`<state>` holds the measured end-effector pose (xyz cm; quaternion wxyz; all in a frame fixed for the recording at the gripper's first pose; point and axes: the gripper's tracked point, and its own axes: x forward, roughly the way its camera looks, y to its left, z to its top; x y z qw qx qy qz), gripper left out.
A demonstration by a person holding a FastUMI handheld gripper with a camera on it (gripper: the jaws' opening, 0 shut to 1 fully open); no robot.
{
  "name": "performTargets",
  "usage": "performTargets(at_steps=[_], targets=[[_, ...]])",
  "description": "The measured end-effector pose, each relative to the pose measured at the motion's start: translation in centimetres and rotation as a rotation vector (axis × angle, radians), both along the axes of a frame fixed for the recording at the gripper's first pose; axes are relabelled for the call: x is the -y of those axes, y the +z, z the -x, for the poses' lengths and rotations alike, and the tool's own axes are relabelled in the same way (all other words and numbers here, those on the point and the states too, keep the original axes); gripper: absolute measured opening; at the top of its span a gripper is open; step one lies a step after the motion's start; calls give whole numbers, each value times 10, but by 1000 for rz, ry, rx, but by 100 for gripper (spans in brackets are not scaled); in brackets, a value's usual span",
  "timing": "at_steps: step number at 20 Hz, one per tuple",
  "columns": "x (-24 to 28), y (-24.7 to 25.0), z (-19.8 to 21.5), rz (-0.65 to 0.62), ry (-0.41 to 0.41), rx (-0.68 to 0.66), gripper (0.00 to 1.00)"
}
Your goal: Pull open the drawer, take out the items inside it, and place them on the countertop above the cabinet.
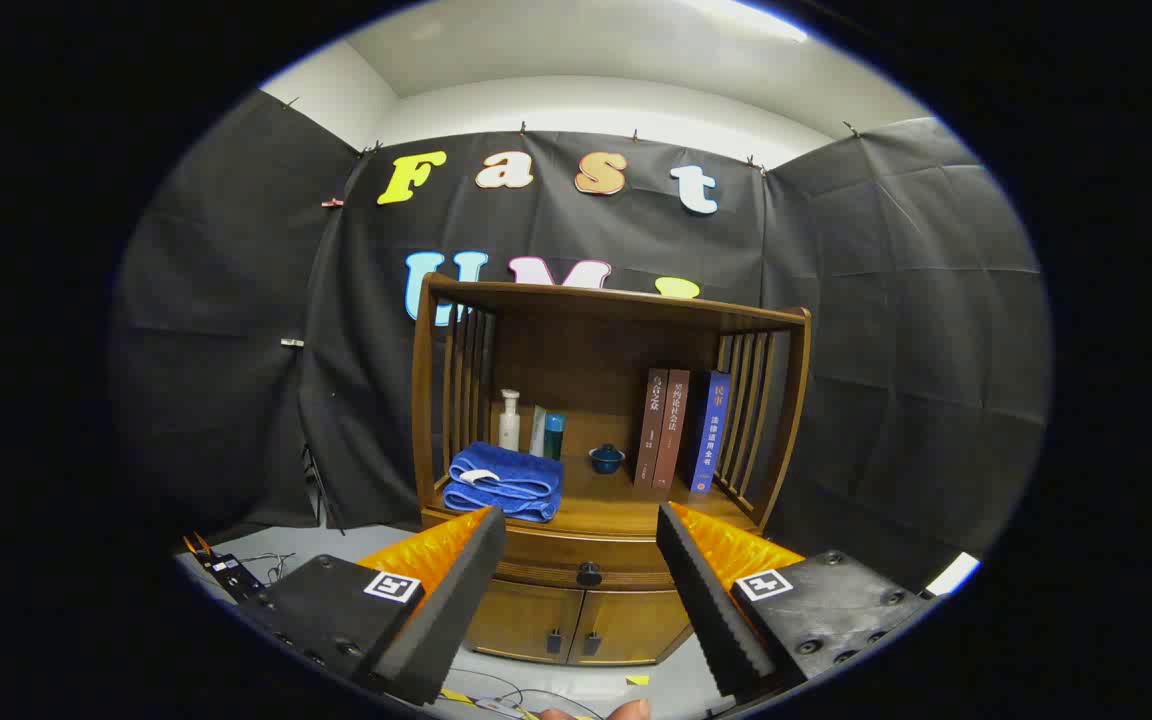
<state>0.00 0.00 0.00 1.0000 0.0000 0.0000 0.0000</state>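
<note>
Your gripper [581, 545] hangs in front of a wooden cabinet [596, 420], its two fingers spread wide apart and clamped on nothing, with open air between them. Framed in that gap, just beyond the fingertips, you see the drawer [581, 560] that runs under the countertop [616, 505]; it sits closed, its dark round knob [589, 573] centred between your fingers and not touched by either. Whatever lies inside the drawer is hidden from you. Below the drawer, two small cabinet doors [576, 620] stand shut side by side, each with a dark pull near the middle seam. On the countertop, beyond your left finger, a folded blue towel [504, 482] rests at the front, and behind it stand a white pump bottle [509, 420] and a teal-capped tube [553, 435] close together. Near the middle sits a small dark blue lidded cup [606, 458], apart from the rest. Beyond your right finger, two brown books [663, 428] and a blue book [709, 430] stand upright, touching one another, next to the slatted side rail. Cables [491, 690] trail across the grey floor beneath your fingers, and a fingertip [628, 709] of the person's hand peeks in at the very bottom.
</note>
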Motion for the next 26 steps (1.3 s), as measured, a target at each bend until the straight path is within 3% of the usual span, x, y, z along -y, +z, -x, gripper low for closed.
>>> performTargets(at_steps=[17, 26], targets=[[24, 30, 2, -118, -48, 47, 98], [29, 32, 3, -100, -61, 64, 98]])
